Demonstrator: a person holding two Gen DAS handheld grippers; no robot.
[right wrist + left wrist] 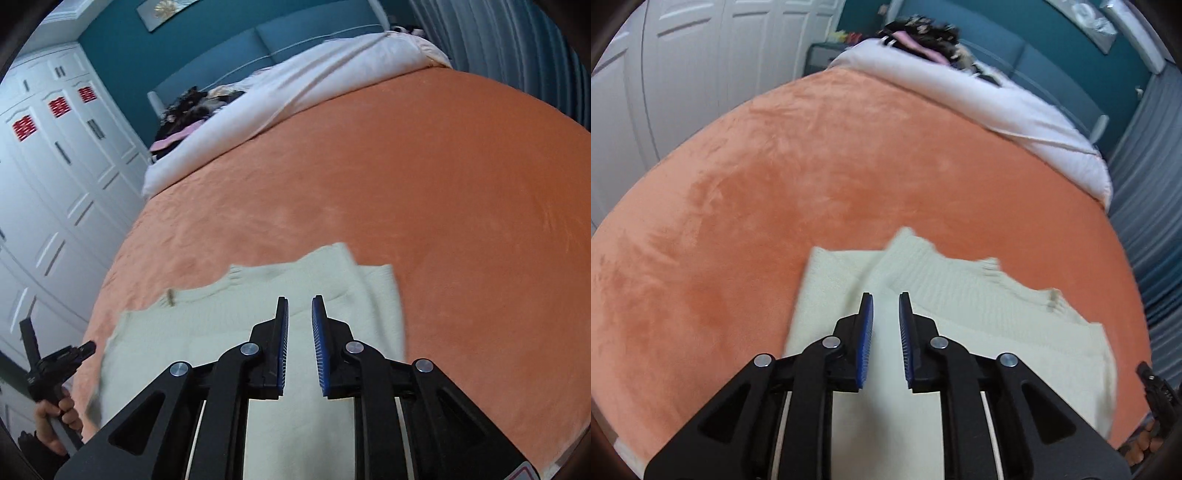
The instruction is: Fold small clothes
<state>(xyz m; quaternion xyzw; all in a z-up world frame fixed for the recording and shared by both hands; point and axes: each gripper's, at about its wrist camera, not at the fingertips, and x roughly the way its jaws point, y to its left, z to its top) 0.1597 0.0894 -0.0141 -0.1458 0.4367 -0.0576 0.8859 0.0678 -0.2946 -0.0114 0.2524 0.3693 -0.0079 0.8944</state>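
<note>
The left tool (885, 295) hangs with its two blue-padded fingers apart and nothing between them, pointing forward and downward over the cream knit garment (960, 295), which lies directly below and ahead of it on the orange blanket (775, 184) of the bed. The right tool (300, 298) is in the same state, fingers parted and empty, aimed along the same cloth (258, 314) from the other side. The garment is spread flat near the front edge of the bed, with its long axis running across both views, from one tool to the other. Its far edge is stepped and partly doubled over, with a ribbed band and a small tag-like mark showing. In the left view the cloth extends mostly to the right of the fingers; in the right view it extends mostly to the left, so each tool sits toward its own end of the piece and neither is clearly nearer to the middle. Whether either tool touches the fabric cannot be told; both appear to hover just above it. A fold would likely turn on each tool taking an end and carrying it across the short axis. Farther back lies a white duvet (997, 110), well apart from the garment.
</note>
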